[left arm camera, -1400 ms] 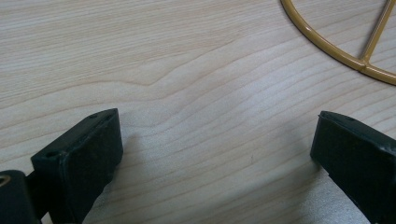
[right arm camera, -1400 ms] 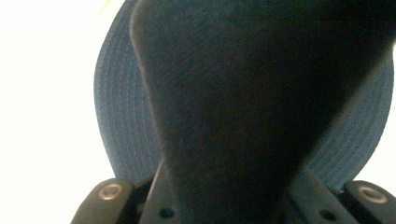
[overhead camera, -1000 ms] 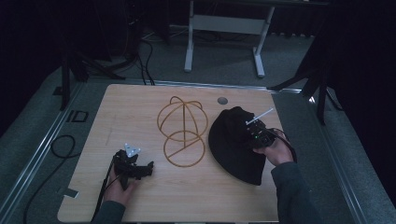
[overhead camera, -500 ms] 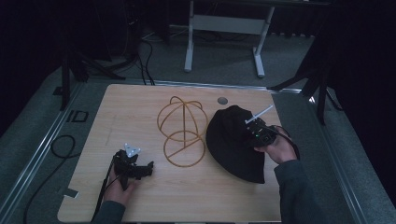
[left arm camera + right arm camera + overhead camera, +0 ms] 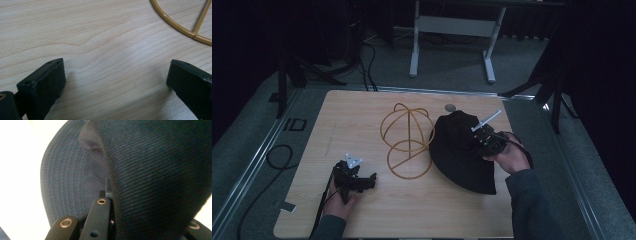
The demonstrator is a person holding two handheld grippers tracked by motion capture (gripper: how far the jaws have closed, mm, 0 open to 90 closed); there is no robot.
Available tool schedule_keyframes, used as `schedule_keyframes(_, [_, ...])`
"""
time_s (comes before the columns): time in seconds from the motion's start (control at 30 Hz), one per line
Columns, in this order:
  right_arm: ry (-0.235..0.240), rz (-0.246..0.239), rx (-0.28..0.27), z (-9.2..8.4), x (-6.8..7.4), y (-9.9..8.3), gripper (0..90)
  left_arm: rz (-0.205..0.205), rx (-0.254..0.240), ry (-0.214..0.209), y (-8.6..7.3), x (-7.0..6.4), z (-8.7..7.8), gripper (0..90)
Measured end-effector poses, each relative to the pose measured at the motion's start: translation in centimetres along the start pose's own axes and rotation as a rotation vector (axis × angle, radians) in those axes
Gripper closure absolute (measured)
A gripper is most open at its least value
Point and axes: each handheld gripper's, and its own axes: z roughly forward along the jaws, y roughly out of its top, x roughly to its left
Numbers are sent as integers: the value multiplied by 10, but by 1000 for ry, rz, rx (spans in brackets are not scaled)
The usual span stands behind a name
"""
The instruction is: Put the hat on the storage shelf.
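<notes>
Since a second ago the right gripper point(image 5: 478, 138), clamped on the black fabric bucket hat point(image 5: 459, 152), has lifted it slightly near the wooden worktop's point(image 5: 362, 112) right edge, while the left gripper point(image 5: 368, 181) rests with jaws apart by the near-left corner.

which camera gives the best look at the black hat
The high view: it shows the whole black hat on the table beside the gold wire stand, with the right gripper shut on its crown. The right gripper view shows only a close-up of its brim and pinched fabric.
</notes>
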Motion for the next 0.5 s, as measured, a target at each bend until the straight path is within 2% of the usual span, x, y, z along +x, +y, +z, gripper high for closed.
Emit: schedule_keyframes(0.5, [-7, -41, -6, -15, 4, 8, 875, 1, 0, -1, 0, 0, 0, 26])
